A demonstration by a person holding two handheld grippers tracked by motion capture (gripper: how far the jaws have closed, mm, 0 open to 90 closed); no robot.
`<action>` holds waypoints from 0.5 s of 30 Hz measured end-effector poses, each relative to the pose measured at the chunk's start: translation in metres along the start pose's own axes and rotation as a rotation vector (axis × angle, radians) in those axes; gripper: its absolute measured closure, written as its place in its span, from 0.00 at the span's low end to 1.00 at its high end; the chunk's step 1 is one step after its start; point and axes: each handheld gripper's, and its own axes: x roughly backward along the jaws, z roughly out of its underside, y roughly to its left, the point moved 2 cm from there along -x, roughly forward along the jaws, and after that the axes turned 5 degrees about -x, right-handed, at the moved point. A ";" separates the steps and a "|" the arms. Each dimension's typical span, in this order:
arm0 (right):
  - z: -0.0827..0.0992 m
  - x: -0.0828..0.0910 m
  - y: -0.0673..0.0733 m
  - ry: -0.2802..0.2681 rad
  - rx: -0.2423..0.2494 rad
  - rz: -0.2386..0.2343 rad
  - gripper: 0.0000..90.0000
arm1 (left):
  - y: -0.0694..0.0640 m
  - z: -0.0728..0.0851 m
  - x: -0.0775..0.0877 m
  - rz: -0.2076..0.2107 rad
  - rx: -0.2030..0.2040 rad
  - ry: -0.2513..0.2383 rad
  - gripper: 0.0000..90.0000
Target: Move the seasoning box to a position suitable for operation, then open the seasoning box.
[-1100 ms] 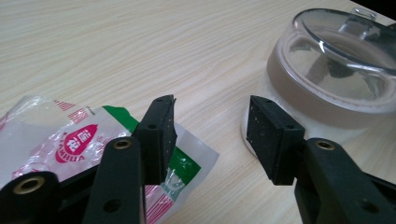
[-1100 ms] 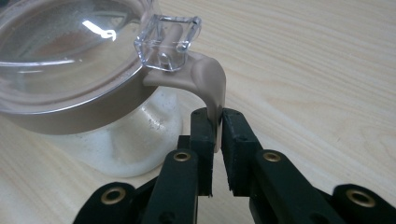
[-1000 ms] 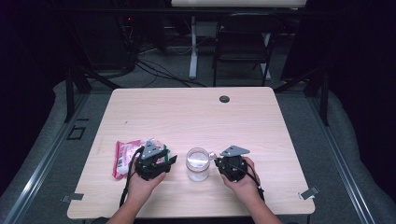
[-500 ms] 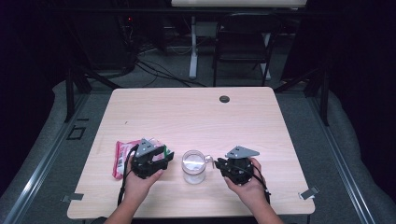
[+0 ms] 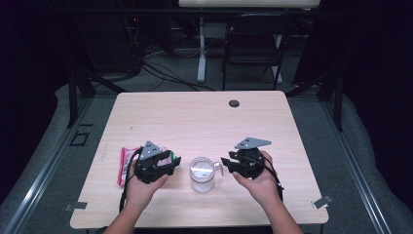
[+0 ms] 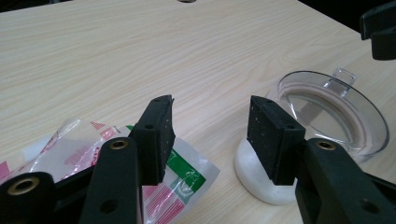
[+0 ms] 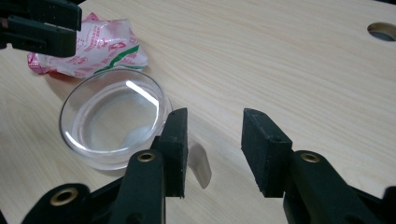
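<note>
1. Clear round plastic jar point(image 5: 201, 173) with white base stands near front edge of pale wooden bench point(image 5: 204, 117), between both tools.
2. Left tool point(image 5: 168, 165) just left of jar, jaws spread, nothing pinched.
3. Right tool point(image 5: 227, 163) just right of jar by its small handle tab; jaws have just been opening, nothing between them.
4. Red-white-green plastic packet point(image 5: 124, 163) lies flat left of jar, partly under left tool.

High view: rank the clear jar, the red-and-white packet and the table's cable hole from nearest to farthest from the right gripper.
From the right gripper:
1. Clear jar, just to its left.
2. Cable hole, beyond it near the far edge.
3. Red-and-white packet, past the jar, by the left gripper.
</note>
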 end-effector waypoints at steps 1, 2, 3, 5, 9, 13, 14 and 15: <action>-0.001 0.000 0.000 -0.003 -0.004 0.003 0.69 | -0.001 0.000 -0.001 0.000 -0.003 0.007 0.57; -0.001 -0.001 0.000 -0.005 -0.009 0.006 0.69 | -0.002 0.000 -0.001 -0.001 -0.009 0.016 0.56; -0.002 -0.001 0.000 -0.007 -0.014 0.007 0.69 | -0.003 0.000 -0.003 0.003 -0.010 0.014 0.56; -0.002 -0.001 0.000 -0.004 -0.015 0.002 0.71 | -0.005 0.000 -0.004 0.036 -0.008 0.023 0.60; 0.001 -0.003 0.003 0.013 -0.015 -0.026 0.78 | -0.008 0.001 -0.006 0.052 -0.014 0.026 0.61; 0.002 -0.004 0.007 0.000 -0.031 -0.026 0.84 | -0.013 0.002 -0.009 0.069 -0.013 0.027 0.64; 0.001 -0.004 0.007 0.006 -0.034 -0.031 0.86 | -0.014 0.003 -0.010 0.074 -0.011 0.026 0.64; 0.001 -0.004 0.008 0.008 -0.044 -0.037 0.87 | -0.015 0.003 -0.010 0.077 -0.013 0.030 0.65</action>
